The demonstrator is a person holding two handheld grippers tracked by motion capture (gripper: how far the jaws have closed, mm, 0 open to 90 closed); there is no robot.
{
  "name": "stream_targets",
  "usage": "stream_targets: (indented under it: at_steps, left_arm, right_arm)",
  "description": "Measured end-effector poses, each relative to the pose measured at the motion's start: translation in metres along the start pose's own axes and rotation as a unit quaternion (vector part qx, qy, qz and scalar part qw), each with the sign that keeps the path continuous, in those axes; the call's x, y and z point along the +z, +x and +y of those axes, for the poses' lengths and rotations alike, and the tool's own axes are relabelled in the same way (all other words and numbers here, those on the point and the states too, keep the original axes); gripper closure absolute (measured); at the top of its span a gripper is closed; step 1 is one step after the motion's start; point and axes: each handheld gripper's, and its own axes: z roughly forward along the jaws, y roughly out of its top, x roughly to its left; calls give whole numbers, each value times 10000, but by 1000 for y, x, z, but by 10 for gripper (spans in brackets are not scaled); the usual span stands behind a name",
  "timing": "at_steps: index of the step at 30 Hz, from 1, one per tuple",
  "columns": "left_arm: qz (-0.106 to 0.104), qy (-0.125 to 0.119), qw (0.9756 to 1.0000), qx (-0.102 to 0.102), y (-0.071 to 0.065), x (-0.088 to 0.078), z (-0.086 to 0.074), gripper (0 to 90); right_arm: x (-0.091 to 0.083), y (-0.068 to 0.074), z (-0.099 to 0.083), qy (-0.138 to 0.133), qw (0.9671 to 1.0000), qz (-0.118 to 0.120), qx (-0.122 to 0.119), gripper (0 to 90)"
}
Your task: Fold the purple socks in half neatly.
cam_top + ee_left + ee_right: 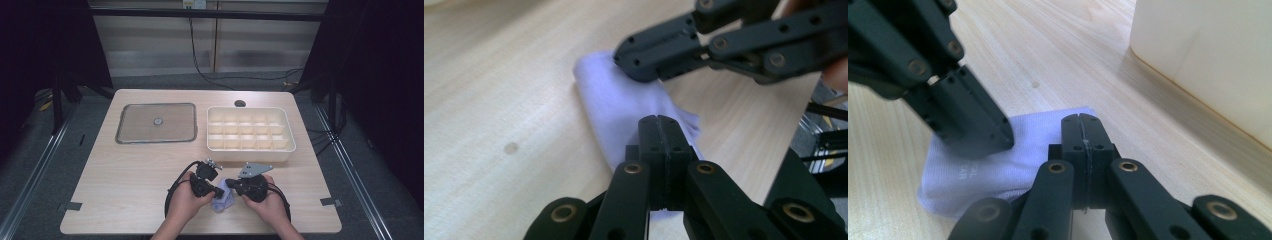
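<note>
Probably a lab: black-curtained metal frame [200,14] around a bare worktable [125,175].

- The near half of the surface [125,175] lies bare on the left, wide open for a hand to sweep through.
- The white divided tray [250,131] stands just beyond the right tongs [231,183], its near wall blocking any straight push forward on that side.
- The flat grey-rimmed mat [156,123] sits far left, low enough to pass over.
- A bare lane runs between mat and tray toward the far edge.
- The left tongs [219,192] and right tongs crowd together over the pale cloth [223,200], tips nearly meeting, leaving little room between them.
- Bare wood stays free right of the hands, up to the surface's edge.
</note>
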Motion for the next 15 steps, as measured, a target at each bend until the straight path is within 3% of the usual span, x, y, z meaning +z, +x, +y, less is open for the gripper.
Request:
stream_targets:
  at_steps: [15]
  left_arm:
    - [64, 71, 9999, 114, -7, 7, -6, 900]
  right_arm:
    - [1, 1, 0, 9, 10000, -26, -25, 900]
